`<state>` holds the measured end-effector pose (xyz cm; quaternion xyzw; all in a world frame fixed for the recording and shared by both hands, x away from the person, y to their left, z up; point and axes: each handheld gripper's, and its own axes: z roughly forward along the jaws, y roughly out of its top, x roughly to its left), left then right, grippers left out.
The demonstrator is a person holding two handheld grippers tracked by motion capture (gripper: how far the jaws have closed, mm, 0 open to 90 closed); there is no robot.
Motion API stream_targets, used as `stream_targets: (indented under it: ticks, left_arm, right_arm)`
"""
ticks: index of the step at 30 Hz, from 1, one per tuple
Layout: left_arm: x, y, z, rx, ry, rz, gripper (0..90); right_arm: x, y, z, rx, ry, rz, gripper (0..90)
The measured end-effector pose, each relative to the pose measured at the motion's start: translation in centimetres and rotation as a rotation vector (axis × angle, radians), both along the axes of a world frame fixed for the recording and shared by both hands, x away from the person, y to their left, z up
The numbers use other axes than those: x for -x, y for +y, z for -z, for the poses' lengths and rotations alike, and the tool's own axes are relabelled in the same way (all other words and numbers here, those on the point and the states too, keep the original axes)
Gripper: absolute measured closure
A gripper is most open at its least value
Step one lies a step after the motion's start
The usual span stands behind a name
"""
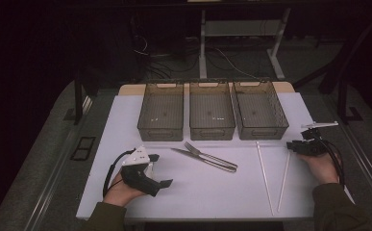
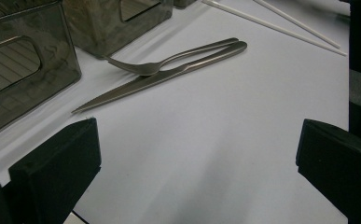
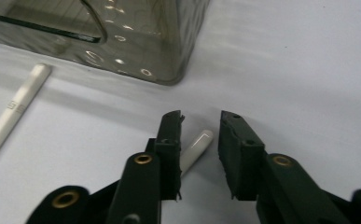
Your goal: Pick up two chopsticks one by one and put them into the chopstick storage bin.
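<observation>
white chopstick (image 3: 197, 145) lies flat on the table, end between the fingers.

left gripper (image 2: 199, 158): its two black jaws stand wide apart over bare white table (image 2: 225, 140), nothing between them. ahead lie a fork (image 2: 169, 60) and a knife (image 2: 159, 77), side by side and touching. two white chopsticks (image 2: 281, 23) lie beyond, top right. smoky clear bins (image 2: 24, 70) stand at the upper left.
</observation>
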<state>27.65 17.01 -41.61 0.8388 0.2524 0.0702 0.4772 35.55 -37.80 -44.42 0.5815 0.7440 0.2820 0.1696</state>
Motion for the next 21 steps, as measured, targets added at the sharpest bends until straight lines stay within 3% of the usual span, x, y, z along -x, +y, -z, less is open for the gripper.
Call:
stream_targets:
  ticks: [12, 21]
  left_arm:
    - [0.0, 0.1, 0.0, -0.002, -0.004, 0.0, 0.0]
    - [0.0, 0.1, -0.1, -0.002, -0.001, -0.001, 0.0]
  right_arm:
    - [-0.5, 1.5, 0.1, 0.006, -0.009, -0.037, 78.4]
    - [-1.4, 4.1, 0.0, 0.025, -0.016, -0.125, 82.4]
